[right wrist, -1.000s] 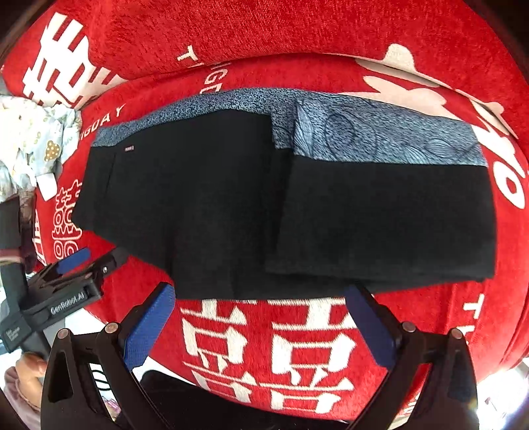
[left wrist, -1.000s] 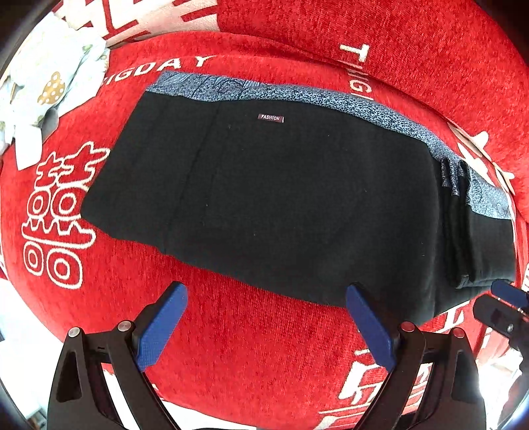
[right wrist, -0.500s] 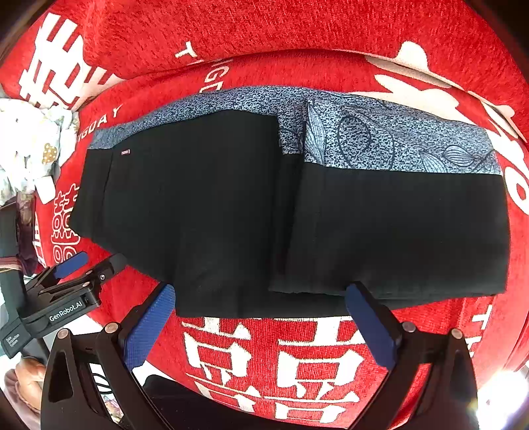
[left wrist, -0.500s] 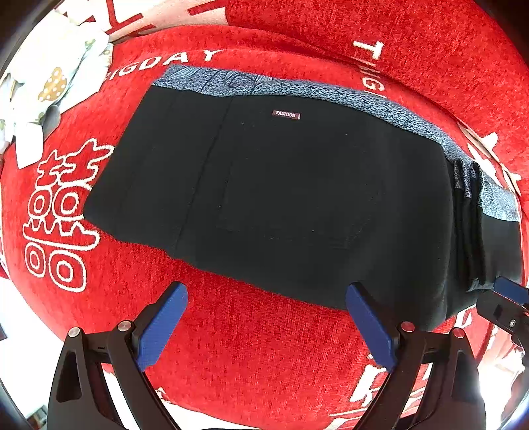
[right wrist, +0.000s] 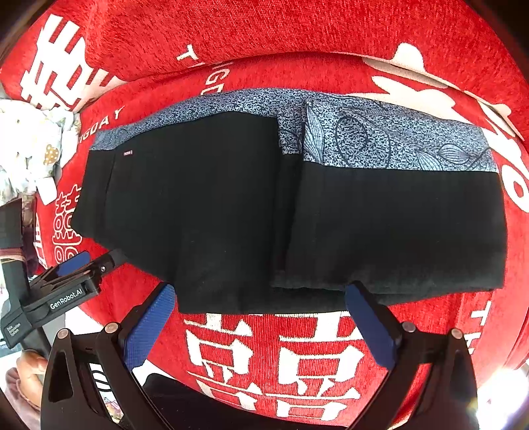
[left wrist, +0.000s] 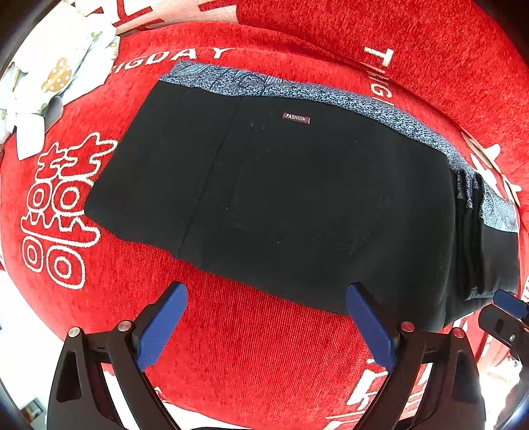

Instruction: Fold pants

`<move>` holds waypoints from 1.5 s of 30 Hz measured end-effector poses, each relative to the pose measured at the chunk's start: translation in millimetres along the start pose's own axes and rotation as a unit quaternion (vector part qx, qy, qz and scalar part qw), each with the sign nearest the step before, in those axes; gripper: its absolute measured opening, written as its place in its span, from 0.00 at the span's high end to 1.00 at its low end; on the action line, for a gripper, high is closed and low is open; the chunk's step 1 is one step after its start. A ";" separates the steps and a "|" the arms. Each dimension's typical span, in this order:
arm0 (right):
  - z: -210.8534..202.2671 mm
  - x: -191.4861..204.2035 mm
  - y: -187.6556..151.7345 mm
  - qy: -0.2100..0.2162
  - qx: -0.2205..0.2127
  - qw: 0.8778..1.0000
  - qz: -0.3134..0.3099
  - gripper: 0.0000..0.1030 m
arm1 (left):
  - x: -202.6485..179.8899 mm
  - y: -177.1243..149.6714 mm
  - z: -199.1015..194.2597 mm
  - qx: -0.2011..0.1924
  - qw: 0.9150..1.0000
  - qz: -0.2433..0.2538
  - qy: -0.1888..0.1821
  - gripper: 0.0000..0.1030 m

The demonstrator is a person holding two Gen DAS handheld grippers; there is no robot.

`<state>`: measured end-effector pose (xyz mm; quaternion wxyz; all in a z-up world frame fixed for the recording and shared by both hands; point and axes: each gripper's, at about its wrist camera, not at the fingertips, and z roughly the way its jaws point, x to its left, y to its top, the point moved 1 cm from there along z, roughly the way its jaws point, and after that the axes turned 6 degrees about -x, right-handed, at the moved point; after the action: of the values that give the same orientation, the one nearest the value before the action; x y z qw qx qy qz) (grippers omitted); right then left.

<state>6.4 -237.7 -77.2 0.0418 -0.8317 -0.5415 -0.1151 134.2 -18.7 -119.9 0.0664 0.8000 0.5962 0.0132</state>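
Note:
Black pants [left wrist: 281, 198] [right wrist: 215, 205] with a blue-grey patterned strip along the far edge lie flat on a red sofa seat. A small "FASHION" label [left wrist: 296, 117] shows near the far edge. The right end is folded back over itself into a layered flap [right wrist: 390, 225]. My left gripper [left wrist: 264, 314] stands open just short of the pants' near edge, nothing between its fingers. My right gripper [right wrist: 261, 314] is open too, its fingertips at the near hem below the folded flap. Each gripper shows in the other's view: the right gripper's blue tip [left wrist: 509, 304], and the left gripper [right wrist: 71, 264].
The red sofa cover [left wrist: 264, 364] carries white characters and lettering. The backrest [right wrist: 264, 29] rises behind the pants. A crumpled white patterned cloth [left wrist: 49, 76] [right wrist: 29, 145] lies at the far left. A person's hand [right wrist: 23, 377] shows at the lower left.
Both grippers have moved in slightly toward the pants' near edge, so the pants fill more of each view. Both stay open. The pants have not moved.

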 end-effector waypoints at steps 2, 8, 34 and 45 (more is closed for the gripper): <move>-0.7 -0.4 -0.3 -0.001 0.000 1.000 0.000 0.00 | 3.0 1.0 -0.8 -0.002 1.000 0.001 -0.003 0.06; -1.9 2.0 3.2 -0.004 -0.005 1.000 -0.008 0.00 | 35.9 7.2 -6.0 -0.016 0.999 -0.035 -0.018 0.06; 22.9 -1.5 13.2 0.006 -0.011 0.999 -0.046 0.00 | 108.6 30.2 22.1 -0.060 0.947 -0.219 -0.226 0.06; -17.8 16.5 45.4 0.037 -0.035 0.997 -0.061 0.00 | 53.1 41.4 3.2 -0.122 0.991 -0.054 0.027 0.70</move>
<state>51.5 -245.0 -53.5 0.0258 -0.7931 -0.5850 -0.1673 189.3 20.1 -121.2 0.1482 0.7520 0.6337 0.1044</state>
